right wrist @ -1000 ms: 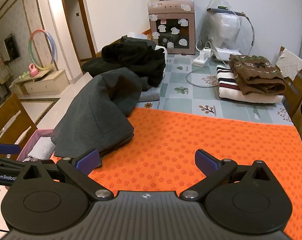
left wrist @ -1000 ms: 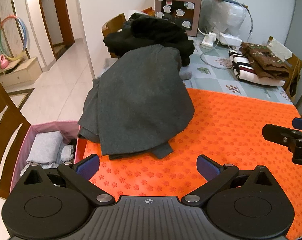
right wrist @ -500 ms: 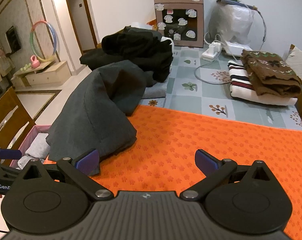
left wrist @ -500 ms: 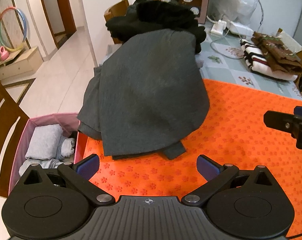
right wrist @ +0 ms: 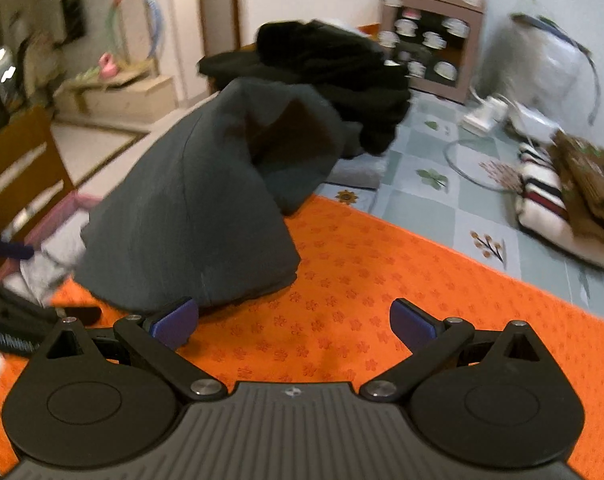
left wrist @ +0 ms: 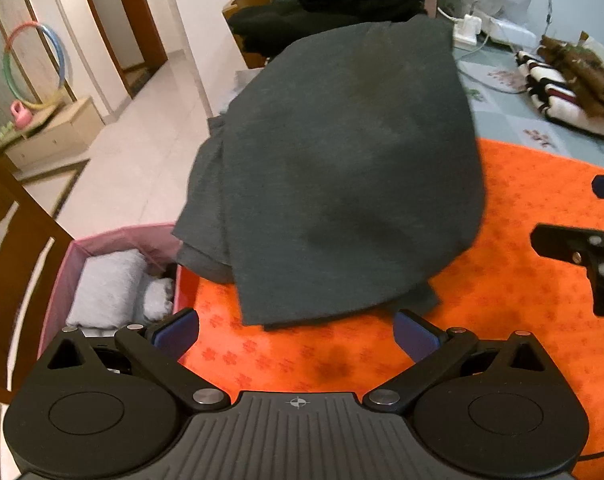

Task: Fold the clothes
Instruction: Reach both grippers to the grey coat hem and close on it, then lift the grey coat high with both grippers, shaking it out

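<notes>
Looked like the reach-in step. Left claw [left wrist: 296, 330] was spread wide and empty, the grey garment [left wrist: 341, 168] heaped just ahead of it. Right claw [right wrist: 294, 320] was released too — garment ahead-left. Next: pinch an edge.

I see the dark grey garment [left wrist: 341, 168] heaped in a loose mound on the orange mat [left wrist: 501, 300], at the mat's left end. Its near hem lies flat on the mat in layered edges, its far part rises against the black clothes pile [right wrist: 333, 64], and one side overhangs the mat's left edge.
</notes>
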Motion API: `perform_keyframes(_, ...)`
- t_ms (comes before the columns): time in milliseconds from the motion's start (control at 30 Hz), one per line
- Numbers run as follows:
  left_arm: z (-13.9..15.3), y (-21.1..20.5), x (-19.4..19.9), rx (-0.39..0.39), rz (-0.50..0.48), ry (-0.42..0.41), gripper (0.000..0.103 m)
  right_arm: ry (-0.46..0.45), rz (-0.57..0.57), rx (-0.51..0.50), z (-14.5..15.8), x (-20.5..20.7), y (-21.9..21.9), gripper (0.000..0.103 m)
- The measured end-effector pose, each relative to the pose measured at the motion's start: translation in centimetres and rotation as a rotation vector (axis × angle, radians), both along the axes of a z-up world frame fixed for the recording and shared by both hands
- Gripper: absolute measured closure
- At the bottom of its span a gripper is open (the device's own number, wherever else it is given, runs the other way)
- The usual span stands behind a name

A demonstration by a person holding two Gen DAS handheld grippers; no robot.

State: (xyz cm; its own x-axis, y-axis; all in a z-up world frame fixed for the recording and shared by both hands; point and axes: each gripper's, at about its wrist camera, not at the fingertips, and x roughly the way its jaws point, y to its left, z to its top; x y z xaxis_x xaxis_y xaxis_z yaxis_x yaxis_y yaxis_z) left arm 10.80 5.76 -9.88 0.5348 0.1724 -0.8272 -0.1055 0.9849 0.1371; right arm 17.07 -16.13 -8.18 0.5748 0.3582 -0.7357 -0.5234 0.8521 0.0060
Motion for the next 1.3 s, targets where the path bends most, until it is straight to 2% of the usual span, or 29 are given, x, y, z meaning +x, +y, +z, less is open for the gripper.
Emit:
perform_keyframes(267, -3.2, 0.9, 0.6, 0.091, -0.044, -0.021, 0.0, -0.049, 0.149, -0.117, -3.9, 1.3, 2.9, 0.001)
perform_keyframes(400, -4.3, 0.7, 0.8, 0.147, -0.068, -0.066, 0.0, -0.057, 0.166, -0.104, -5.2, 2.6, 3.6, 0.001)
perform_keyframes(533, -4.1, 0.4, 0.7, 0.183, -0.109, -0.12, 0.0, -0.045, 0.17, -0.104, -5.6, 4.1, 4.1, 0.002)
perform_keyframes(667, -2.9, 0.9, 0.6, 0.176, -0.113, -0.211, 0.001, -0.062, 0.198, -0.082, -4.6, 4.1, 4.1, 0.005)
perform_keyframes(767, -2.4, 2.1, 0.9, 0.134, -0.081, -0.26, 0.014, -0.074, 0.224, -0.037, -3.6, 3.6, 3.7, 0.005)
perform_keyframes(800, -2.4, 2.4, 1.1, 0.127, -0.073, -0.261, 0.021, -0.081, 0.23, -0.027, -3.2, 3.4, 3.6, 0.005)
perform_keyframes(867, -2.5, 2.6, 1.5, 0.116, -0.076, -0.253, 0.029, -0.101, 0.239, 0.001, -2.5, 3.0, 3.5, 0.005)
perform_keyframes(933, -2.6, 2.9, 1.8, 0.103, -0.085, -0.249, 0.047, -0.122, 0.247, 0.028, -1.8, 2.6, 3.4, 0.005)
perform_keyframes(967, -2.4, 3.1, 2.0, 0.082, -0.091, -0.246, 0.068, -0.132, 0.254, 0.033, -1.7, 2.5, 3.5, 0.005)
perform_keyframes(1033, -2.0, 3.6, 2.2, 0.033, -0.094, -0.24, 0.09, -0.136, 0.269, 0.037, -1.6, 2.5, 3.7, 0.01)
perform_keyframes(1067, -1.6, 3.9, 2.3, 0.009, -0.085, -0.242, 0.092, -0.124, 0.275, 0.039, -1.7, 2.7, 3.7, 0.014)
perform_keyframes(1133, -0.8, 4.3, 2.2, -0.012, -0.077, -0.266, 0.095, -0.097, 0.279, 0.044, -2.0, 3.1, 3.8, 0.034)
perform_keyframes(1167, -0.3, 4.3, 2.1, -0.018, -0.076, -0.282, 0.095, -0.084, 0.264, 0.051, -2.0, 3.2, 3.7, 0.038)
perform_keyframes(1233, 0.8, 4.2, 1.8, -0.027, -0.077, -0.311, 0.097, -0.065, 0.229, 0.074, -1.8, 3.4, 3.2, 0.054)
perform_keyframes(1300, 2.3, 4.0, 1.4, -0.033, -0.087, -0.341, 0.097, -0.062, 0.2, 0.107, -0.9, 3.2, 2.5, 0.064)
